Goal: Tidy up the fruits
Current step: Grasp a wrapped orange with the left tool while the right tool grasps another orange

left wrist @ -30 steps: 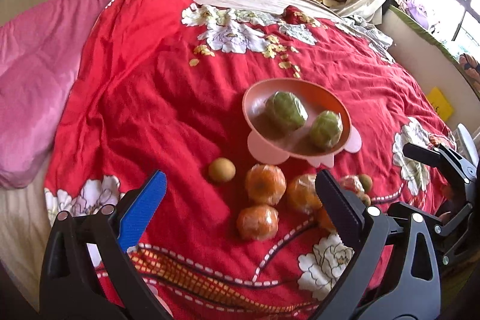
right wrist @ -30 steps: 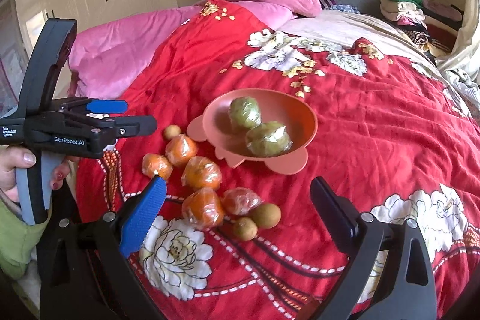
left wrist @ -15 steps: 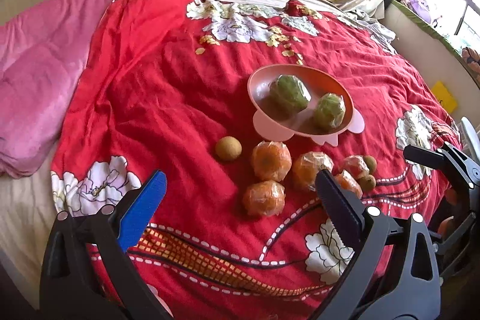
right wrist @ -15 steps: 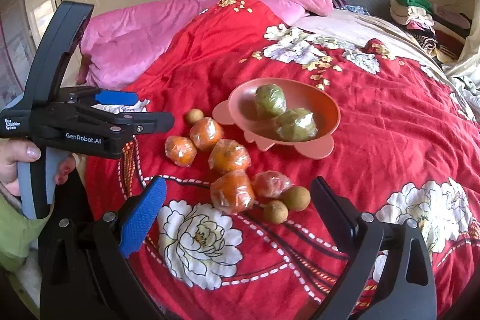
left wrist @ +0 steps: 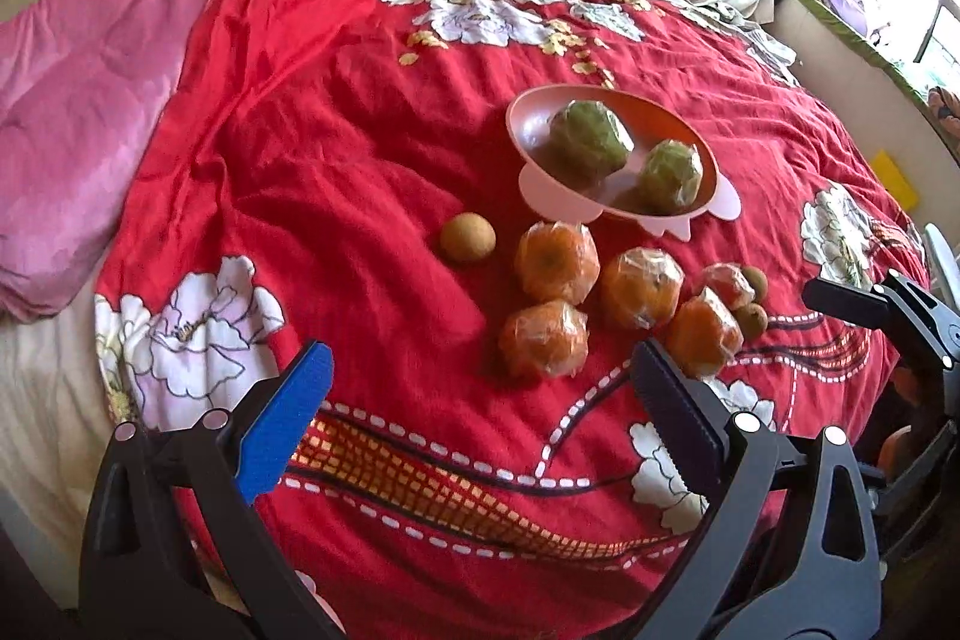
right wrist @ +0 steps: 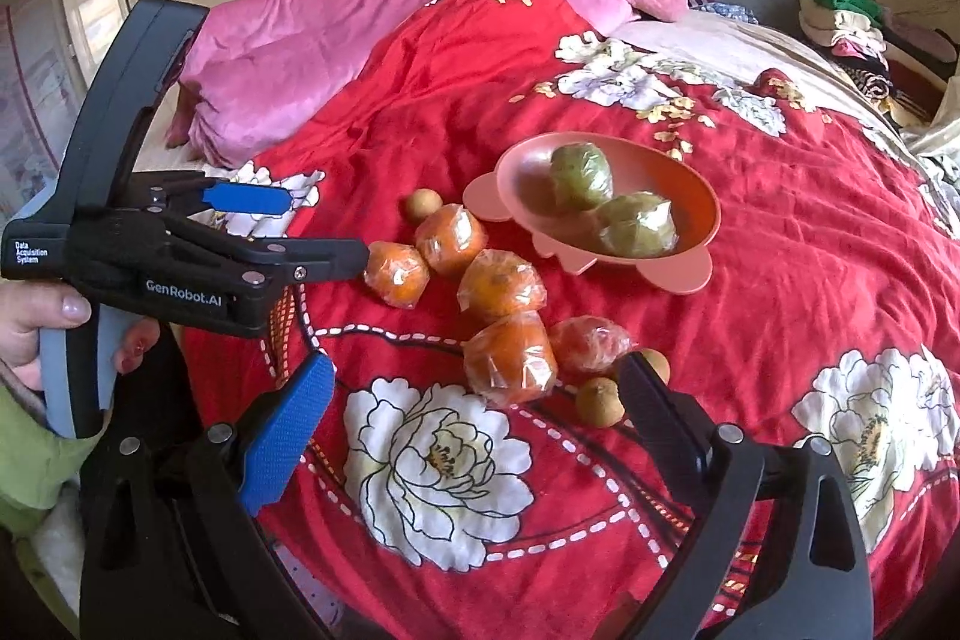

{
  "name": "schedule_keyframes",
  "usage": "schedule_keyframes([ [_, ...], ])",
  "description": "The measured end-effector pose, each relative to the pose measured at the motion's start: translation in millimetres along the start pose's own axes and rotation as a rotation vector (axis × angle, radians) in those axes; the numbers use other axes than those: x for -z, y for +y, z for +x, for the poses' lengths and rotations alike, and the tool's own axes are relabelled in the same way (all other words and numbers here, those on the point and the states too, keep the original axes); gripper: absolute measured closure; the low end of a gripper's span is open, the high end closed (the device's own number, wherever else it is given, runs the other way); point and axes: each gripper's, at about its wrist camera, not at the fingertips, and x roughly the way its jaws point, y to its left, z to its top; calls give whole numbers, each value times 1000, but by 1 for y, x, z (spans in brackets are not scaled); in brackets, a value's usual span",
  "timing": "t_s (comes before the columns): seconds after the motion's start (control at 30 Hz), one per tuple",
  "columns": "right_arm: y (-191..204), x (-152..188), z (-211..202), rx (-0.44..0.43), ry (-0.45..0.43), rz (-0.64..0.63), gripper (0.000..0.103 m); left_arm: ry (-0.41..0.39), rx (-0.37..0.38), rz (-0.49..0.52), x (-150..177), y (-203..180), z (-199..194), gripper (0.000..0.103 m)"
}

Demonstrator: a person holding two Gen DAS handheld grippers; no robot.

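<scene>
oranges (left wrist: 557, 263) wrapped in plastic sit in a bunch on the red floral bedspread (left wrist: 312, 148), just in front of the pink bowl (left wrist: 528, 124) holding two green fruits (left wrist: 591, 137). left tool (left wrist: 480, 388) and right tool (right wrist: 474, 394) both hover wide, empty.
</scene>
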Motion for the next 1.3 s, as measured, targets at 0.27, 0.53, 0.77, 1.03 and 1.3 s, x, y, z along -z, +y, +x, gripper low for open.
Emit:
schedule_keyframes([
  [0.27, -4, 5, 9, -21, 24, 22, 36, -3, 16, -7, 6, 1, 0, 10],
  [0.53, -7, 8, 21, -1, 45, 13, 45, -11, 70, 16, 6, -7, 1, 28],
  [0.77, -5, 12, 41, 61, 84, -40, 59, 7, 102, 25, 7, -12, 9, 39],
  [1.03, -6, 10, 52, 56, 69, -52, 60, 20, 117, 18, 5, -12, 19, 48],
  [1.3, -9, 11, 54, 37, 59, -45, 62, 50, 132, 24, 2, -17, 34, 58],
])
